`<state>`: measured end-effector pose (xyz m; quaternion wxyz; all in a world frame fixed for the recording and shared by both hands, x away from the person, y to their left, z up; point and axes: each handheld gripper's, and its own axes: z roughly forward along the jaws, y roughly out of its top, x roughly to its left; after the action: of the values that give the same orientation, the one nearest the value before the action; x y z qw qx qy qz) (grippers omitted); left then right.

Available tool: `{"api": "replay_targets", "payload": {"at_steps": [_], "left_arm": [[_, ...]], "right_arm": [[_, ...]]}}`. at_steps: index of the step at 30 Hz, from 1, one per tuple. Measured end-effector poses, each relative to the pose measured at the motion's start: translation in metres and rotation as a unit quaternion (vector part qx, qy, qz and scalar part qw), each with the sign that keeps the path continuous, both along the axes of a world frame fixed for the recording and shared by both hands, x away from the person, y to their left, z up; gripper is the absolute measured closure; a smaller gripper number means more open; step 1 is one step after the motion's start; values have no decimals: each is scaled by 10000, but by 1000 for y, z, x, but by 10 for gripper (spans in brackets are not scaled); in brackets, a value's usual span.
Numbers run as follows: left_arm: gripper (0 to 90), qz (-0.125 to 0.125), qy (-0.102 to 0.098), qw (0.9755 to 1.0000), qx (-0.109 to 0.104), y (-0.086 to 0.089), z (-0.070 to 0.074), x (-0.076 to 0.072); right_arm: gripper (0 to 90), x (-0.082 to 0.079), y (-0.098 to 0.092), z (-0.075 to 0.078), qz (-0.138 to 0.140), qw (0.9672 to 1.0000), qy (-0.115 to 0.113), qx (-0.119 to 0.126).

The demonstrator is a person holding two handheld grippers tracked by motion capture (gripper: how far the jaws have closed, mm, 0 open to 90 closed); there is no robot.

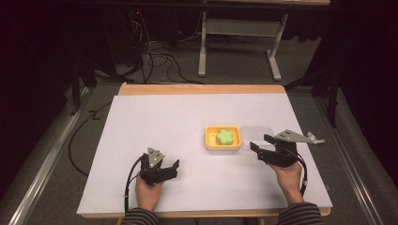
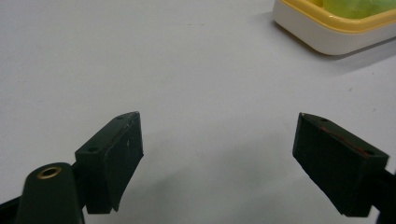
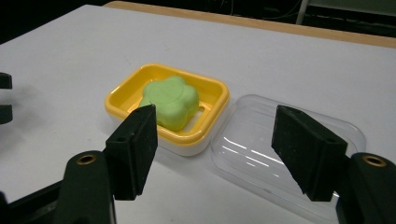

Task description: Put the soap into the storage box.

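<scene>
Right gripper (image 1: 261,143): jaws spread wide, holding nothing; held in the right hand (image 1: 287,174) at the table's right side, just beside the clear lid. In its own view (image 3: 215,140) the jaws frame the seam between dish and lid.
Left gripper (image 1: 174,165): jaws apart and empty; held in the left hand (image 1: 148,191) near the front edge, well apart from the dish. Its own view (image 2: 217,144) looks across bare white surface, with a corner of the dish at upper right.
Soap dish (image 1: 210,139): yellow rim over a white base, sitting flat right of the table's centre; also seen at (image 3: 116,100) and (image 2: 322,32).
Soap (image 1: 225,136): green, flower-shaped, lying inside the dish; clear in the right gripper view (image 3: 170,102).
Lid (image 1: 257,131): clear plastic, lying open-side up, touching the dish's right side; at (image 3: 252,140) it sits between the right gripper's jaws, lower than them.
Table (image 1: 155,122): white top with a wooden edge at the far side.
Floor: grey carpet, with black cables (image 1: 155,58) and a white frame (image 1: 274,63) beyond the table.
</scene>
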<state>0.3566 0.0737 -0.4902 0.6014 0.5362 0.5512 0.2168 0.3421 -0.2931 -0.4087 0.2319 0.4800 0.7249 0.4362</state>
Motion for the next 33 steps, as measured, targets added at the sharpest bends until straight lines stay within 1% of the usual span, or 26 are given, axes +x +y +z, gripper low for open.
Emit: {"api": "replay_targets", "payload": {"at_steps": [7,9,22,26,27,28,33], "left_arm": [[167,-2,1,10000,-1,0,0,0],[167,-3,-1,10000,5,0,0,0],[168,0,9,10000,-2,0,0,0],[168,-3,9,10000,2,0,0,0],[168,-1,7,10000,3,0,0,0],[168,0,8,10000,2,0,0,0],[168,1,11,10000,-3,0,0,0]], "right_arm": [[319,-7,-1,-5,-14,10000,30,21],[319,-8,-1,-7,17,10000,35,-21],[319,-20,-5,-19,-47,9999,105,86],[319,-23,-6,-23,-51,9999,120,72],[319,-24,-6,-24,-72,9998,144,114],[319,-24,-6,-25,-66,9998,143,82],[319,-27,-7,-31,-93,9997,208,102]]}}
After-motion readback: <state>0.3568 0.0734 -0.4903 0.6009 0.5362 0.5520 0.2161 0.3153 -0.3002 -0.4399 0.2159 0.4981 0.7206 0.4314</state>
